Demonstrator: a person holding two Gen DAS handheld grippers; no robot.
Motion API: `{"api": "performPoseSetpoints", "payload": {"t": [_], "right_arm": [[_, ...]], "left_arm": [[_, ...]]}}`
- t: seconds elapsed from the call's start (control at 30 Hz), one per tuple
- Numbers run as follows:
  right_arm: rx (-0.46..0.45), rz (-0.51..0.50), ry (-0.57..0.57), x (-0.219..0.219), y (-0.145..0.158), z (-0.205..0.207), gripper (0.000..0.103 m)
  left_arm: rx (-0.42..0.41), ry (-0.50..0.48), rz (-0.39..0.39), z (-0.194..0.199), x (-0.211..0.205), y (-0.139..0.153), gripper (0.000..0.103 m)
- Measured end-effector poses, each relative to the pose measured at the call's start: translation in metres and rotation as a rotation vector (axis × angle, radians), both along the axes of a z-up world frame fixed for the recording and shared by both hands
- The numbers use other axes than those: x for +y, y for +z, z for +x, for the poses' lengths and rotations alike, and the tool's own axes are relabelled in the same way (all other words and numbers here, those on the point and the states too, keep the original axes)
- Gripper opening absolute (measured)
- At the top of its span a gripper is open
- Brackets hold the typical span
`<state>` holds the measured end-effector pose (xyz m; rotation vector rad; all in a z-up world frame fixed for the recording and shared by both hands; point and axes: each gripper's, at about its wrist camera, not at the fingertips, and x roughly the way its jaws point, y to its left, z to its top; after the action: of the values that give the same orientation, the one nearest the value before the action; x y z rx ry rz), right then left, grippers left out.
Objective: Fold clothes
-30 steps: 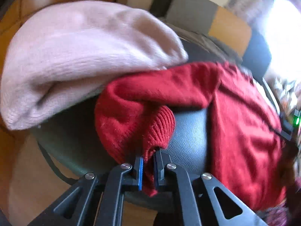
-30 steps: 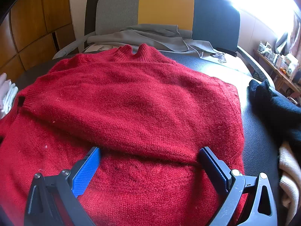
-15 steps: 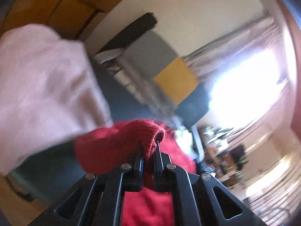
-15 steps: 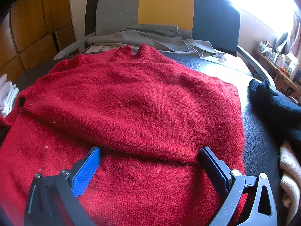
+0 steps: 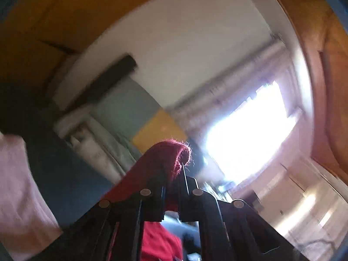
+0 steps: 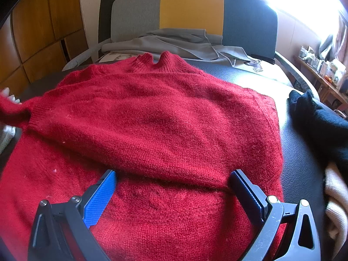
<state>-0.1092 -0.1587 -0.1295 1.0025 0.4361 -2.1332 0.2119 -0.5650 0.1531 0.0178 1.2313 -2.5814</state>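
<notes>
Your left hand-held gripper is clamped on the cuff of the red sweater, with the knit bunched up over its fingertips; its camera tilts up toward the wall and the bright window, and that view is blurred. Your right hand-held gripper stands with its jaws spread wide, empty, low over the lower part of the sweater, one finger to each side of the sleeve folded across the body. The sweater lies flat on the dark table, collar toward the chair with the grey garment. A black garment lies to the right of the sweater and apart from it.
</notes>
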Motion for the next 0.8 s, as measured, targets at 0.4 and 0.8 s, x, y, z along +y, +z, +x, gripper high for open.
{"api": "performPoseSetpoints", "payload": {"t": [0.4, 0.8], "right_arm": [[-0.004, 0.013, 0.000, -0.002, 0.000, 0.000, 0.103], [0.006, -0.126, 0.291, -0.094, 0.067, 0.059, 0.094]], "left_arm": [[-0.070, 0.407, 0.061, 0.082, -0.093, -0.009, 0.001], [-0.406, -0.228, -0.044, 0.008, -0.036, -0.119, 0.018]]}}
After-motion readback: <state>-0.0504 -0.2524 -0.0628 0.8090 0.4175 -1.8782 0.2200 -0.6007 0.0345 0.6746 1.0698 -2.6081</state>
